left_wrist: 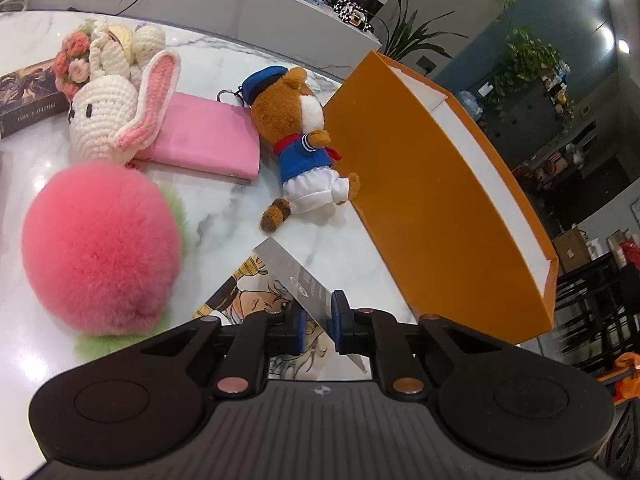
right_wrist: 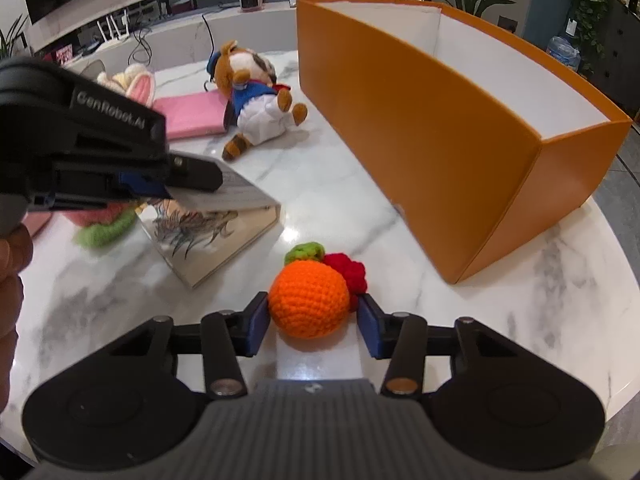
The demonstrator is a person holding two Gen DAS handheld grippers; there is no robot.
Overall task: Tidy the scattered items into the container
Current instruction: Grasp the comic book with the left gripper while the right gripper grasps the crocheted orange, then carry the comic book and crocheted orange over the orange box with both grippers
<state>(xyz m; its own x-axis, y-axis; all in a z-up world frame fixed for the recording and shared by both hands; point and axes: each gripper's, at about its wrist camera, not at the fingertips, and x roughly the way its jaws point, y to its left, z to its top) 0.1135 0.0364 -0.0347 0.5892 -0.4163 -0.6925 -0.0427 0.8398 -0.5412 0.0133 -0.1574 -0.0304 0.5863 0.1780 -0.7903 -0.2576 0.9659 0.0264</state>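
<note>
The left gripper (left_wrist: 320, 320) is clamped on the lifted cover of a book (right_wrist: 216, 232), which lies on the marble table (right_wrist: 400, 208) with its illustrated page showing. The right gripper (right_wrist: 312, 320) straddles a crocheted orange (right_wrist: 308, 300) near the table's front edge; its left pad touches the orange, while the right pad sits just beside the red tuft, so whether it grips I cannot tell. The orange box (right_wrist: 420, 120) stands open-topped toward the table's right edge. A plush bear (left_wrist: 304, 136) in a sailor suit lies beside the box's long wall. A pink wallet (left_wrist: 208, 140), a crocheted bunny (left_wrist: 108, 116) and a pink pompom (left_wrist: 100, 248) sit towards the left side.
</note>
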